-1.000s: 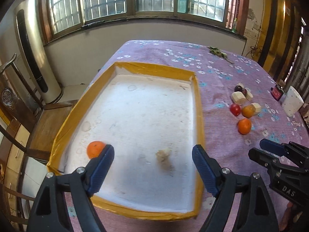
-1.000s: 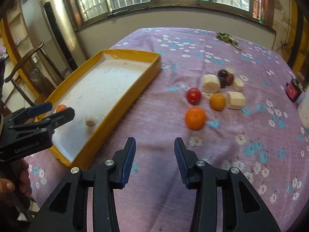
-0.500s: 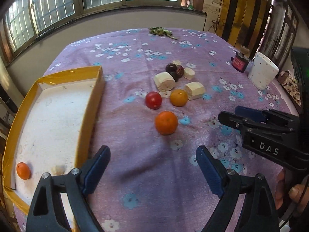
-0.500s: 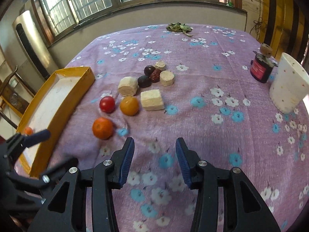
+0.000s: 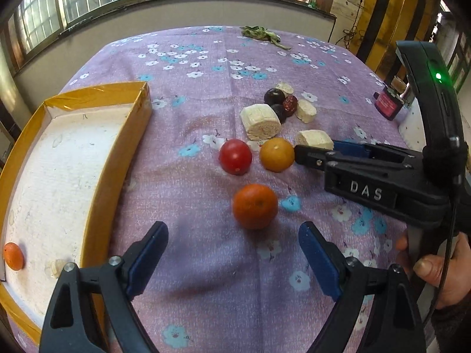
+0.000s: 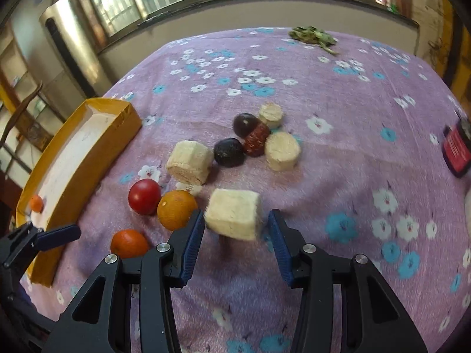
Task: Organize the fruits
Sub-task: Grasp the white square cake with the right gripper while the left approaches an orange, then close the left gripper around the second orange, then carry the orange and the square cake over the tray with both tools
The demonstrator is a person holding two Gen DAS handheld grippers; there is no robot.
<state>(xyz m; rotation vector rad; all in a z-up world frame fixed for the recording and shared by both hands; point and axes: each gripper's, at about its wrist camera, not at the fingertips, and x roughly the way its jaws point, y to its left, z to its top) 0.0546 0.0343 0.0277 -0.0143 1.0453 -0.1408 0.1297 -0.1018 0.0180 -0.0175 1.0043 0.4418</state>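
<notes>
A yellow-rimmed tray (image 5: 117,158) lies at the left and holds a small orange (image 5: 13,256) and a pale chunk (image 5: 56,267). On the purple cloth lie an orange tangerine (image 5: 255,206), a red tomato (image 5: 235,156), a yellow-orange fruit (image 5: 276,154), dark plums and pale cut chunks. My left gripper (image 5: 232,253) is open, just short of the tangerine. My right gripper (image 6: 235,235) is open with its fingers on either side of a pale block (image 6: 234,217), which is also seen in the left wrist view (image 5: 313,144).
A red-labelled jar (image 6: 457,147) and a white cup (image 5: 412,126) stand at the right. A bunch of green leaves (image 6: 312,36) lies at the far edge. A metal appliance (image 6: 67,47) and wooden chairs stand beyond the table's left side.
Both grippers have swung from the tray toward the fruit cluster. The left has closed in on the tangerine. The right has moved forward until its fingers bracket the pale block.
</notes>
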